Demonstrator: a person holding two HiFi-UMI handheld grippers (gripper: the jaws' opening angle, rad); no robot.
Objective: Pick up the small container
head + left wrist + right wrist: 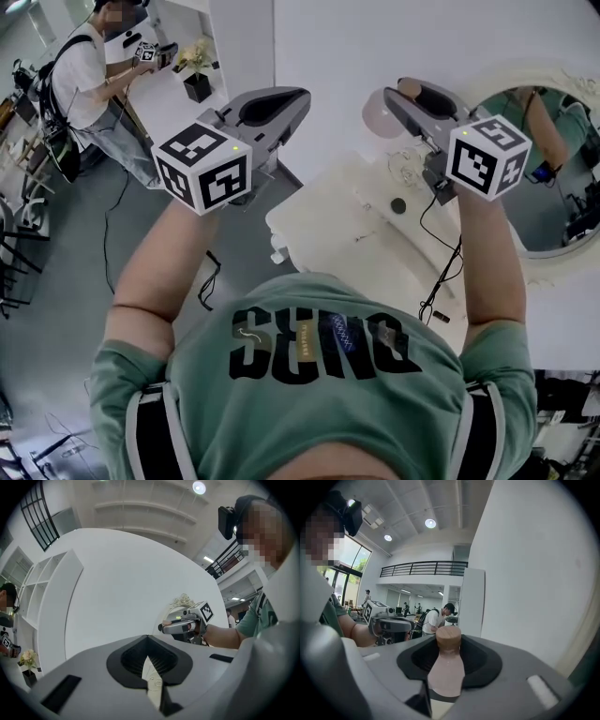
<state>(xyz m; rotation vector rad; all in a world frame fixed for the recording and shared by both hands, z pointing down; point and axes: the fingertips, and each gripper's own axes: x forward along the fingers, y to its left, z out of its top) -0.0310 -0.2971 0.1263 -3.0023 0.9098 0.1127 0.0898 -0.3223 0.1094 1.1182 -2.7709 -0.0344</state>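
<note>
Two grippers are held up high by a person in a green shirt (319,375). The left gripper (144,657) has its jaws closed, with the tips pressed together. Only a thin white sliver shows between them nearer the camera, and they hold nothing. The right gripper (449,641) has its jaws partly apart and squeezed onto the small container (446,672). It is a little pink bottle with a round wooden cap (448,637), and the cap points away along the jaws. In the head view the left gripper sits at about 11 o'clock and the right gripper at about 1 o'clock, well apart from each other. Below and between them is a white table (328,230). A black cable (441,272) runs across it toward 4 o'clock, and a small dark round thing (398,204) lies on it; I cannot tell what that is. At 3 o'clock is a round mirror (548,202) with a curly white frame. A plain white wall (375,37) stands at 12 o'clock. At 9 o'clock the grey floor (66,309) shows. At 10 o'clock another person (84,75) stands by a table with pale flowers (194,58) in a dark pot. The right gripper view shows a tall room with round ceiling lights (430,523) and a dark railing (424,567) up high.
</note>
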